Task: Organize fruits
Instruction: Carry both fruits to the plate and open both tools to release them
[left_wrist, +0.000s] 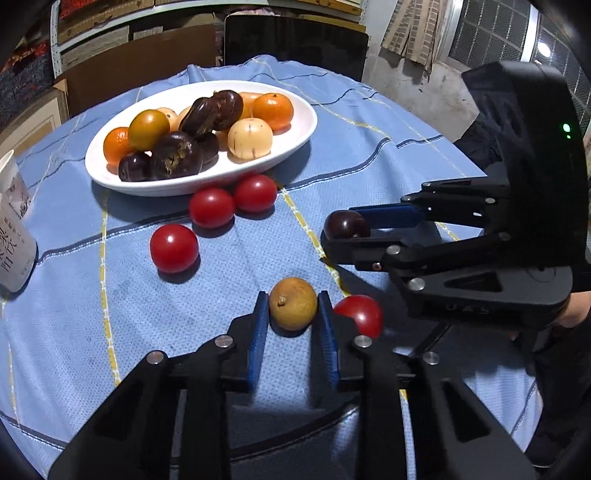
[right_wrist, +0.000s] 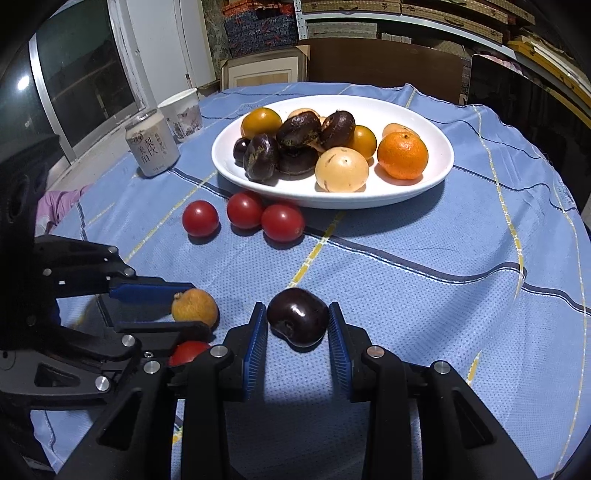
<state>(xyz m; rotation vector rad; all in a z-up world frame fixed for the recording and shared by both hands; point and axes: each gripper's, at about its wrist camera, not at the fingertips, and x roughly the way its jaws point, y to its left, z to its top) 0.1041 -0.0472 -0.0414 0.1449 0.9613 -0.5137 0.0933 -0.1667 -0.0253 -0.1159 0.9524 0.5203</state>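
Leftmost, well to the left of the white oval dish (right_wrist: 436, 173), a drink can (right_wrist: 152, 146) with dark printed characters stands upright on the blue checked cloth (right_wrist: 424, 295) covering the surface, with a white paper cup (right_wrist: 183, 114) just behind it. The dish itself carries a heap of fruit: several dark brown wrinkled ones (right_wrist: 297, 131) piled in the middle, a bright orange mandarin (right_wrist: 402, 155) at its right end, a pale cream round fruit (right_wrist: 341, 170) at the front, and yellow-orange ones (right_wrist: 260, 122) toward the back. Just in front of the dish's near rim lie three red tomatoes (right_wrist: 243, 209) on the cloth, two of them touching each other and partly under the rim, the third a little to their left. Nearer the camera than the dish, the left tongs (left_wrist: 293, 314) are closed on a small brownish-yellow fruit (left_wrist: 293, 303), both blue pads (left_wrist: 258, 332) pressing its sides; whether it touches the cloth cannot be told. A fourth red tomato (left_wrist: 360, 314) sits just beside that fruit, against the outer side of the tongs' right finger. Further right, still in front of the dish, the right tongs (right_wrist: 297, 325) grip a dark purple plum (right_wrist: 298, 316) between their blue pads, low over the cloth.
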